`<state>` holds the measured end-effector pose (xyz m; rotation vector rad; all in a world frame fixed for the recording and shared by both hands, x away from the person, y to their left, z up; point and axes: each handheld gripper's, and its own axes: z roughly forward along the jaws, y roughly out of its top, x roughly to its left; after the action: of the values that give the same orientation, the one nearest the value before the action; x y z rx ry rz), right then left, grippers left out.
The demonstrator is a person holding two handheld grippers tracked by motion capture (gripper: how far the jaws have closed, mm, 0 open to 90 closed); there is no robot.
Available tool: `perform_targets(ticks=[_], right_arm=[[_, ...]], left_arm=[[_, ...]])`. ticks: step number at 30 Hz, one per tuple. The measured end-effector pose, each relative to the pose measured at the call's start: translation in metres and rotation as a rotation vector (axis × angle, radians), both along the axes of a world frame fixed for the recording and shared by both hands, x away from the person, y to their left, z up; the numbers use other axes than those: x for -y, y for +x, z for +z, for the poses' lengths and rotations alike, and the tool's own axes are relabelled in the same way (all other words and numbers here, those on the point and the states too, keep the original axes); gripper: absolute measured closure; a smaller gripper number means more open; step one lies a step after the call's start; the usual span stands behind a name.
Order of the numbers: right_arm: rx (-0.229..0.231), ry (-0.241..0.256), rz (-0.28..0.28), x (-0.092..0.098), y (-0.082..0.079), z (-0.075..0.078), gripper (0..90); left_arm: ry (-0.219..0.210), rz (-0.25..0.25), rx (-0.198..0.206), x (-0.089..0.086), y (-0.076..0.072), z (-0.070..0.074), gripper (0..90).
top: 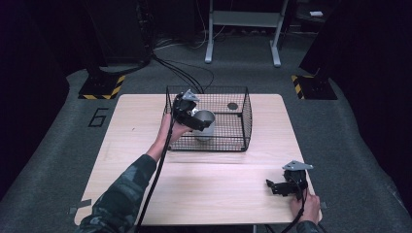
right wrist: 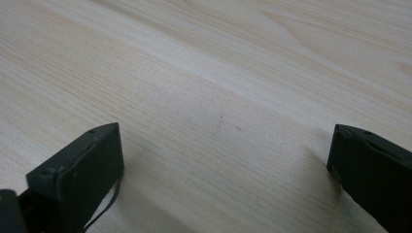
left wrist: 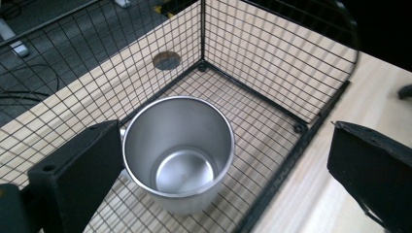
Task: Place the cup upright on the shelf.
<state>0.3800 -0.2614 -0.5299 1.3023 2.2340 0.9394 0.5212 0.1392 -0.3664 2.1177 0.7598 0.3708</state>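
We find a steel cup (left wrist: pixel 178 151) standing upright and empty on the floor of a black wire basket (top: pixel 245 112), toward its near-left part. The basket sits at the far middle of the wooden tabletop (top: pixel 214 187).

The left hand-held gripper (top: pixel 193 118) hovers at the basket's near-left rim, jaws spread wide; in the left gripper view one jaw is just beside the cup's wall and the other is well off to the side, out over the basket's edge. Nothing is gripped.

The right hand-held gripper (top: pixel 278 187) rests low near the tabletop's front right corner, jaws apart over bare wood.

We judge the cup rigid, light and thin-walled, with a polished, slippery surface. A pinch across the rim, one jaw inside and one outside, looks surest; a squeeze on the round body may slide.

Room: the basket's walls hem the cup on all sides, so the only way out is straight up. The front half of the tabletop is open. The round hole (left wrist: pixel 166 60) in the wood lies beyond the basket's far corner.
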Motion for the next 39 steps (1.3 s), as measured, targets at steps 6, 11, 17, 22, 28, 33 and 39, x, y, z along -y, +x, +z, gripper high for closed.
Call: perform_targets(ticks=[6,11,17,22,28,33,39], right_arm=[[0.001,-0.002,0.0,0.0,0.0,0.0,0.0],[-0.001,-0.001,0.0,0.0,0.0,0.0,0.0],[-0.002,-0.001,0.0,0.0,0.0,0.0,0.0],[-0.004,0.001,-0.005,0.0,-0.001,0.0,0.0],[-0.003,0.001,-0.005,0.0,-0.001,0.0,0.0],[-0.003,0.001,-0.006,-0.001,-0.001,0.0,0.0],[-0.003,0.001,-0.006,-0.001,-0.001,0.0,0.0]], left_arm=[[0.011,-0.004,0.026,-0.02,-0.028,0.011,0.1],[0.012,0.003,0.048,-0.04,-0.053,0.015,0.2],[0.019,0.044,0.073,-0.07,-0.081,0.006,0.2],[0.025,0.084,0.053,-0.097,-0.1,-0.013,0.2],[0.03,0.149,0.028,-0.129,-0.116,-0.041,0.1],[0.001,0.234,-0.018,-0.157,-0.128,-0.073,0.2],[0.016,0.357,-0.11,-0.191,-0.138,-0.122,0.1]])
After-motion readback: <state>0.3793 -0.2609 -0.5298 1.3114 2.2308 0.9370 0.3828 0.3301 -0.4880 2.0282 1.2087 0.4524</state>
